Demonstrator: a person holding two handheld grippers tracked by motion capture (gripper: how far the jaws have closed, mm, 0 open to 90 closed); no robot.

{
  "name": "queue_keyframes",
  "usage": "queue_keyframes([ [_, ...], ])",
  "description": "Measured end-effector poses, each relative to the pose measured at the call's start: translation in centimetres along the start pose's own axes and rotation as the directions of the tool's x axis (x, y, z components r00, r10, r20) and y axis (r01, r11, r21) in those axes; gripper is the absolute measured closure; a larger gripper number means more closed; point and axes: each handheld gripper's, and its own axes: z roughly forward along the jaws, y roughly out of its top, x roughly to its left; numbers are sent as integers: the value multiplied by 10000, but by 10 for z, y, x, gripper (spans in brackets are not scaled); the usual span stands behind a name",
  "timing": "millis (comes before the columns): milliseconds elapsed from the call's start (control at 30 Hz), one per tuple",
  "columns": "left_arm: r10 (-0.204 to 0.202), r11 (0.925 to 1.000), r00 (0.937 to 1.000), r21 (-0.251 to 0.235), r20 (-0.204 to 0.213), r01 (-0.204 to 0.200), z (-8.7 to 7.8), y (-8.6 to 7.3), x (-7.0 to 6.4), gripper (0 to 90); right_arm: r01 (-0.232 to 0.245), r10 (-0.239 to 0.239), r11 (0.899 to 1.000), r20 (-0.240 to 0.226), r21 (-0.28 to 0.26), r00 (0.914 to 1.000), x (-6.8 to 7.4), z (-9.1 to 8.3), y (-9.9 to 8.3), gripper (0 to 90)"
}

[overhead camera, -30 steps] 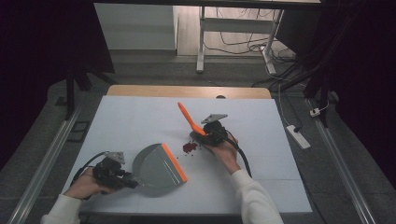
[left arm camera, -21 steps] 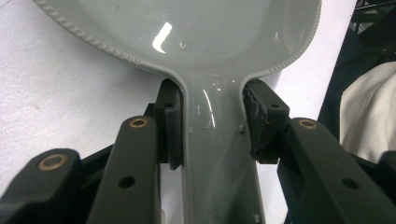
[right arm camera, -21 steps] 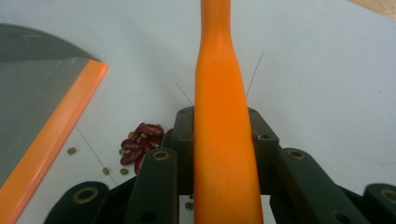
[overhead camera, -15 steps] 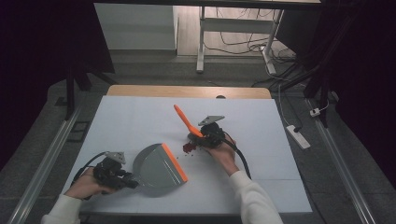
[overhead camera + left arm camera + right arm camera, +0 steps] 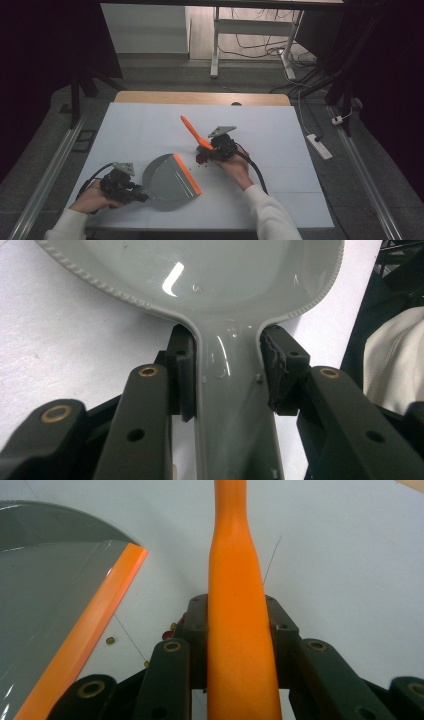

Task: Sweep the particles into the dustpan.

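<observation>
- My left gripper [image 5: 131, 192] sits at the near left of the tabletop [image 5: 150, 125], with its jaws clenched on the grey handle of the dustpan [image 5: 169, 181].
- In the left gripper view the pads [image 5: 182, 371] press both sides of that handle where it widens into the pan [image 5: 215, 275]. The pan lies flat on the white surface.
- I can read no brand, label or writing on the dustpan, on the brush or on either gripper.
- The dustpan's orange lip [image 5: 187, 173] faces right, toward my right gripper, and lies flat against the tabletop.
- My right gripper [image 5: 212, 150] is near the middle of the tabletop, right of the dustpan and apart from it. Its jaws grasp the orange brush [image 5: 192, 131] low on its handle.
- From above, the brush handle rises tilted up and away to the far left. Its dark head is down at the tabletop by a small reddish pile of crumbs [image 5: 202, 158].
- The right gripper view looks along the handle [image 5: 240, 630], held between the two jaws. The dustpan's lip [image 5: 90, 630] runs at the left, and a few small crumbs [image 5: 110, 640] lie loose between the lip and the jaws.
- The crumbs lie just off the lip, not on the pan.
</observation>
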Motion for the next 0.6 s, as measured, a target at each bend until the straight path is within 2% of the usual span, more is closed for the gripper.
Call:
queue_keyframes([
  [100, 5, 10000, 10000, 9, 9, -5, 0, 0, 0, 616, -80, 78, 9999, -246, -64, 9997, 2, 1, 0, 702],
  [600, 6, 10000, 10000, -4, 3, -6, 1, 0, 0, 616, 201, -204, 9998, -617, -56, 9979, 16, 4, 3, 702],
])
